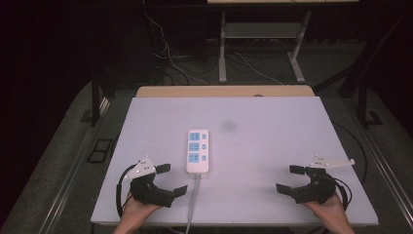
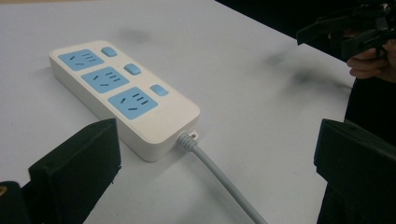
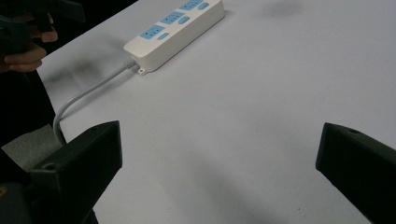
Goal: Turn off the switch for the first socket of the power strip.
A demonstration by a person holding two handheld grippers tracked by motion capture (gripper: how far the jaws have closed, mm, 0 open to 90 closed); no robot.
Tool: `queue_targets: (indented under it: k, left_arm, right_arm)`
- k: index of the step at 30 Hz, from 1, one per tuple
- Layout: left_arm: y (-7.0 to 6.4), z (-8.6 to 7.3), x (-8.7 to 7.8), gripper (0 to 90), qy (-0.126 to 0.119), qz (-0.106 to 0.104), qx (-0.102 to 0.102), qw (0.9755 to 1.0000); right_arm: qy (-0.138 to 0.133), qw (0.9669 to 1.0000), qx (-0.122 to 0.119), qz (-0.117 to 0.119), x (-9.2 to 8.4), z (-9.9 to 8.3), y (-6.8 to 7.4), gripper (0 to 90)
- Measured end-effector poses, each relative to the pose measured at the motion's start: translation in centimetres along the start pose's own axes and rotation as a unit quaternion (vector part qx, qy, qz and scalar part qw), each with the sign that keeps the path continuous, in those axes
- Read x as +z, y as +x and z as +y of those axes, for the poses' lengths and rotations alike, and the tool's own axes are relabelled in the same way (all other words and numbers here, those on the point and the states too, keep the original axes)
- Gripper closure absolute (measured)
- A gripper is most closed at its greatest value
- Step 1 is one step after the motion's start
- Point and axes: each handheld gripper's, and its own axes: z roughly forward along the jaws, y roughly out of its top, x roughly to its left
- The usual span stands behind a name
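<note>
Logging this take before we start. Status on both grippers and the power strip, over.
Left gripper open, empty, beside the power strip. Right gripper open, empty, well off to its side. Strip flat on the table, grey cord running off the near edge.

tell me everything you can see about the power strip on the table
The power strip is a white, plastic-looking block with rounded corners, lying flat near the middle of the white table. It has three blue sockets in a row, each beside a small blue button. Nothing is plugged in. A grey cord leaves its near end and runs off the table's near edge. Neither gripper touches it.
</note>
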Motion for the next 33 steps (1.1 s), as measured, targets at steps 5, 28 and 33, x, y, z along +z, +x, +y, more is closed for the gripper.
queue_targets:
  k: [5,28,33]
  left_arm:
    - [-0.1,0.6,0.0,0.5,0.0,0.002,0.01,1.0]
    - [1.2,5.2,1.2,0.7,0.052,-0.01,0.034,0.998]
    - [1.4,5.3,1.8,0.8,0.063,-0.014,0.033,0.9974]
  right_arm:
    - [-0.001,1.0,0.0,-0.003,-0.2,0.0,0.0,0.3]
    - [-0.002,1.0,0.003,-0.008,-0.5,-0.1,-0.2,0.3]
    - [-0.001,1.0,0.001,-0.008,-0.4,-0.1,-0.2,0.3]
